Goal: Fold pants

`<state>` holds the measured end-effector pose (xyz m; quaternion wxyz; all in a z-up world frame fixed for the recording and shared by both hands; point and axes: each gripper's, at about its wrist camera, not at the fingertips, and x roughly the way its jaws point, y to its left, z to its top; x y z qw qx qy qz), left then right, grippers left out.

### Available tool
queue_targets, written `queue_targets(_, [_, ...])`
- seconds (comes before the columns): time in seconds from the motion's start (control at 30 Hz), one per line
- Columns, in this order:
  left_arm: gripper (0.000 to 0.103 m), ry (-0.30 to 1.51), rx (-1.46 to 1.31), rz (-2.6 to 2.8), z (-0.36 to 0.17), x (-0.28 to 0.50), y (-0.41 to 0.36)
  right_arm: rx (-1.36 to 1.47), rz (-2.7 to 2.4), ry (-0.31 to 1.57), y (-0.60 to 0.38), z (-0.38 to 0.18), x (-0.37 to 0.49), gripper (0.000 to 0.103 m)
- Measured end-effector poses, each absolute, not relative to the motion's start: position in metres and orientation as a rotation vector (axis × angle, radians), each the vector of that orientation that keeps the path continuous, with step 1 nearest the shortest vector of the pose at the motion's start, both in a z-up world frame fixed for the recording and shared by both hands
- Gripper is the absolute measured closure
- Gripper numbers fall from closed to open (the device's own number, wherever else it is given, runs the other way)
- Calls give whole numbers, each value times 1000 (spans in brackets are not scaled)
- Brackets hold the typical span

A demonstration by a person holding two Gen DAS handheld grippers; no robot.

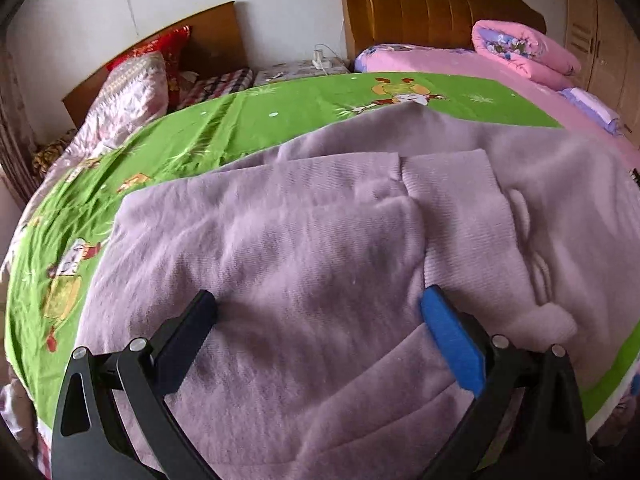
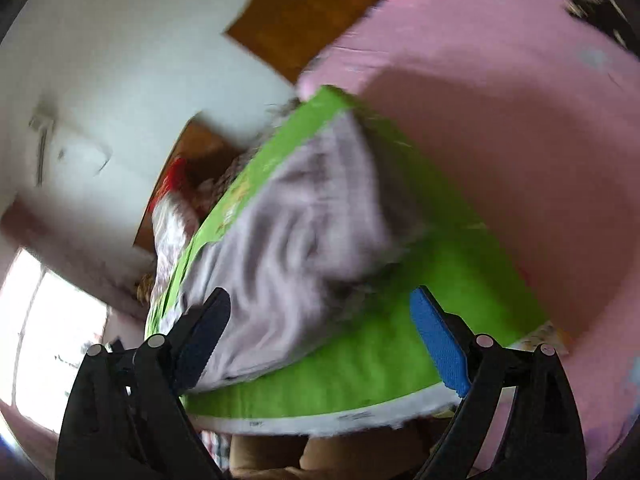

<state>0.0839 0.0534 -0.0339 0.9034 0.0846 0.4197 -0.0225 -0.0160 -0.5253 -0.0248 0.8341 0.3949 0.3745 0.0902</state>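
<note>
One pair of lilac fleece pants is spread on the green cartoon sheet on the bed, probably flattened out so the fold lines up. Looks partly doubled over already. The left tool hovers just over the fabric, fingers spread, gripping nothing. The right tool is tilted, blurry, also wide apart and empty. Two tools, two beds, one rolled pink quilt.

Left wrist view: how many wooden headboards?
2. The padded brown headboard stands behind the pink bed, upper right. The plain wooden headboard stands behind the red pillow, upper left. None seems hidden.
</note>
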Motion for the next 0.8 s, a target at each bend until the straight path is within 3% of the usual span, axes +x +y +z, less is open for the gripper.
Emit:
queue_targets(0.13, [1,869,162,-51,-36,85,56,947,233,786,-534,-41,3,14])
queue_targets(0.33, [1,864,167,-42,-36,84,55,778,139,891,-508,-38,35,14])
queue_targets(0.47, [1,864,166,-44,-36,83,55,665,83,924,-482,-36,59,4])
queue_targets(0.7, [1,863,165,-45,-36,83,55,488,169,977,-441,-37,45,4])
queue_targets(0.8, [1,863,165,-45,-36,83,55,539,117,940,-448,-38,62,6])
